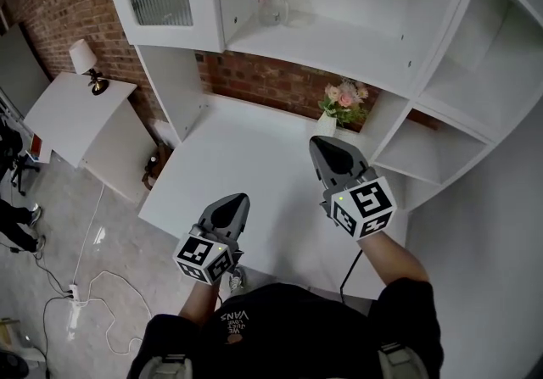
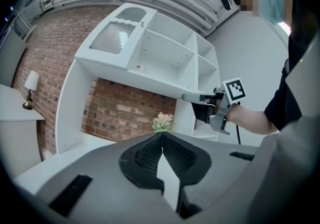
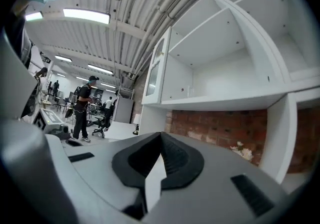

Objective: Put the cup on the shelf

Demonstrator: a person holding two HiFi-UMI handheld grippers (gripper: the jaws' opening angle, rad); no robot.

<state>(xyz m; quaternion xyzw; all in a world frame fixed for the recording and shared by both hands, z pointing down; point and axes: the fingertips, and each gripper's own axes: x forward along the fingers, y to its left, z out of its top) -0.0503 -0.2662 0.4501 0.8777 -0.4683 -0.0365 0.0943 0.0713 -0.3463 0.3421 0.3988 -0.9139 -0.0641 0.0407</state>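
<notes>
Shelf (image 1: 339, 40) holds a cup (image 1: 273, 9), plain only overhead; left tool (image 1: 240, 198) and right tool (image 1: 317, 142) pressed together.

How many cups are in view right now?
1: a clear glass cup stands on the open upper shelf, toward its left end. Others could be hidden out of frame.

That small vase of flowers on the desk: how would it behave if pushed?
The vase looks narrow under a wider bouquet, so it is probably top-heavy and apt to tip. Its smooth white surface may be slippery to grip.
</notes>
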